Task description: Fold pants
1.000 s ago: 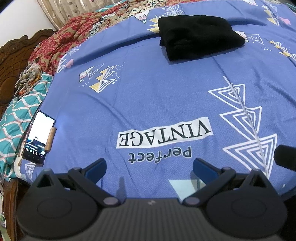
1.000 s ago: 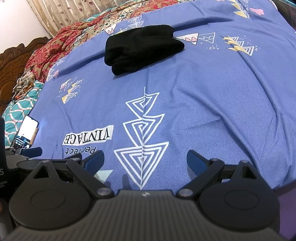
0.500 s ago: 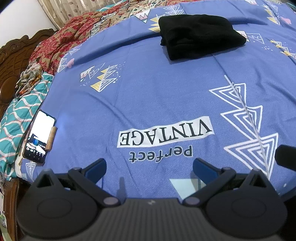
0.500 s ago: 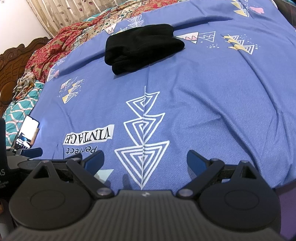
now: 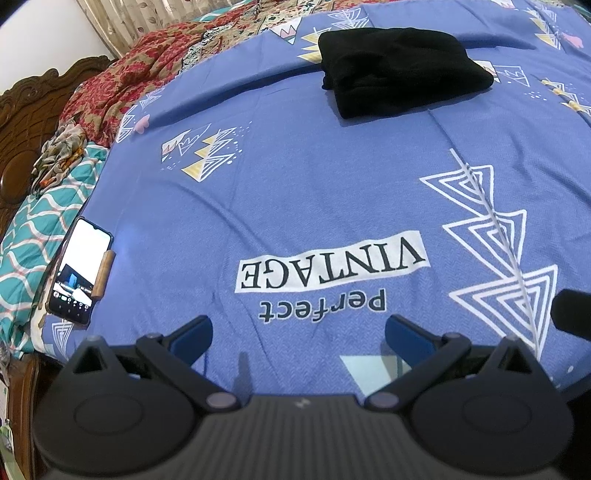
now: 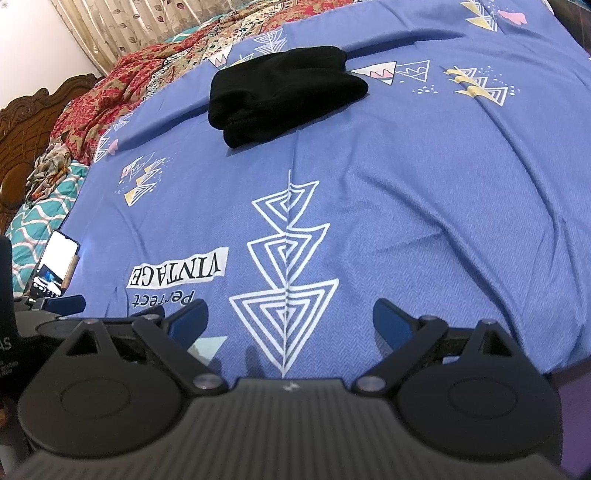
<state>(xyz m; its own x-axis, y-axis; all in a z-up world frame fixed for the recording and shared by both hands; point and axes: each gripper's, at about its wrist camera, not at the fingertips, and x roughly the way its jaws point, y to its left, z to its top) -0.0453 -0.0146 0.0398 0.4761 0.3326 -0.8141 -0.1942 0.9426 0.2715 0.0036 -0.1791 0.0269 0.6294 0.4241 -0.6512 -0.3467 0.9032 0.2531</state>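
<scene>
Black pants (image 5: 402, 70) lie folded into a compact bundle on the far part of a blue printed bedsheet (image 5: 314, 192); the right wrist view shows the same pants (image 6: 284, 94) far ahead. My left gripper (image 5: 298, 334) hovers open over the sheet's near edge, by the "Perfect VINTAGE" print, with nothing between its blue fingertips. Over the near edge by the white triangle pattern, my right gripper (image 6: 290, 317) is open and empty too. Both are well short of the pants. The left gripper's body (image 6: 55, 306) shows at the right view's left edge.
A lit phone (image 5: 79, 271) lies at the sheet's left edge, on a teal patterned cloth (image 5: 29, 229). A red floral blanket (image 5: 125, 85) is bunched at the far left. A carved wooden headboard (image 5: 22, 110) and curtains (image 6: 122, 26) stand behind.
</scene>
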